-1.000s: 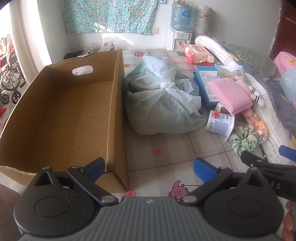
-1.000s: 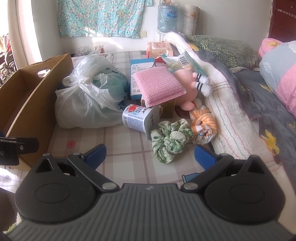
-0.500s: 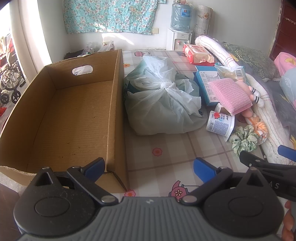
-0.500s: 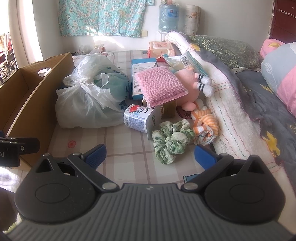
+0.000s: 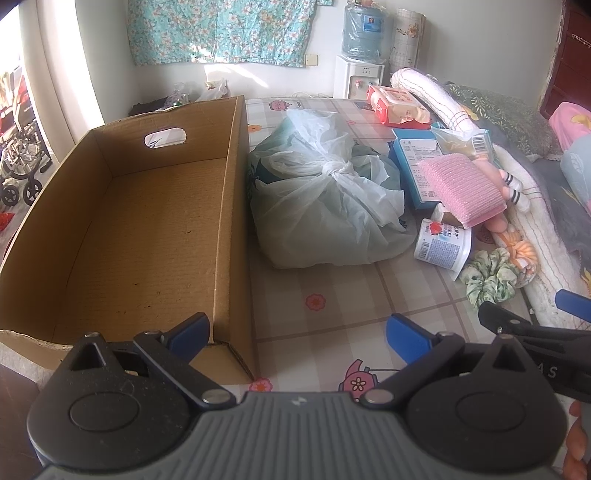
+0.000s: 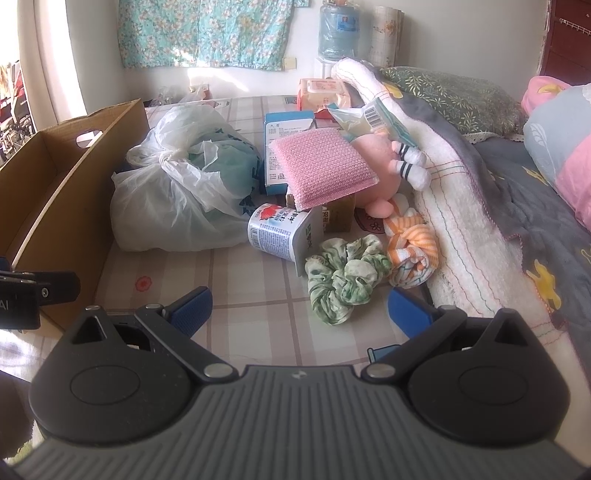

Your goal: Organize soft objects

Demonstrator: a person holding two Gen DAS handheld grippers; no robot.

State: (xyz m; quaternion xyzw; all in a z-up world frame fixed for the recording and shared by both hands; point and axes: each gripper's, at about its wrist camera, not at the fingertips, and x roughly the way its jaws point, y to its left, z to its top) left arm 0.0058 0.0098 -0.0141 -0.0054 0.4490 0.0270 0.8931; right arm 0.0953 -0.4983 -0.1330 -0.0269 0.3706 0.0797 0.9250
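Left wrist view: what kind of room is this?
Probably a lived-in bedroom: rolled bedding and a pillow by a floor mat, plus a water dispenser.

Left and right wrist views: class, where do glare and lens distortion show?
Left wrist view: window edge blown out white, cardboard box walls bowed by the fisheye. Right wrist view: sunlit wall patch glares beneath the floral curtain, frame corners darkened.
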